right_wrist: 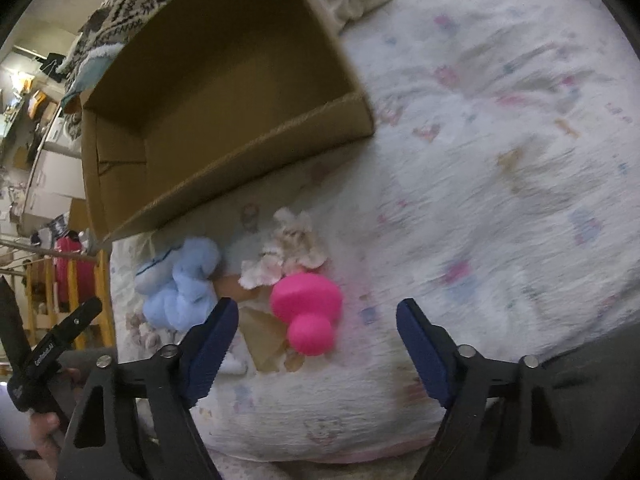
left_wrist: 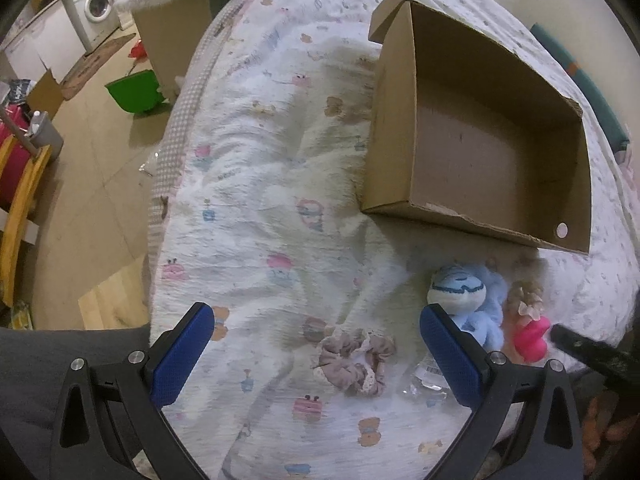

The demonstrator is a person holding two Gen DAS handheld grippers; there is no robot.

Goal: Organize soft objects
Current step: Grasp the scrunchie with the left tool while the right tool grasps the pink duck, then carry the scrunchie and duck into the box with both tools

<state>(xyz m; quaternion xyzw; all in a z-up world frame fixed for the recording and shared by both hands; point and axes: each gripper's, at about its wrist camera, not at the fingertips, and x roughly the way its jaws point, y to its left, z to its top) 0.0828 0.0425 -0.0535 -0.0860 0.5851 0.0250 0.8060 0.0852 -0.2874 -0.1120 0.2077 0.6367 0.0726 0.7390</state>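
An empty cardboard box point(left_wrist: 480, 152) lies on the bed; it also shows in the right wrist view point(right_wrist: 224, 92). Near its front lie a blue plush toy point(left_wrist: 468, 300) point(right_wrist: 180, 280), a cream ruffled scrunchie point(left_wrist: 526, 296) point(right_wrist: 288, 248), a pink soft duck-like toy point(left_wrist: 530, 338) point(right_wrist: 308, 312) and a mauve scrunchie point(left_wrist: 352, 360). My left gripper point(left_wrist: 316, 328) is open and empty, just above the mauve scrunchie. My right gripper point(right_wrist: 318, 320) is open and empty, with the pink toy between its fingertips.
The bed has a white patterned cover point(left_wrist: 260, 200). A clear plastic wrapper point(left_wrist: 424, 380) lies by the left gripper's right finger. A brown paper scrap point(right_wrist: 264, 340) lies near the pink toy. A green bin point(left_wrist: 136, 90) and a washing machine point(left_wrist: 92, 8) stand on the floor at left.
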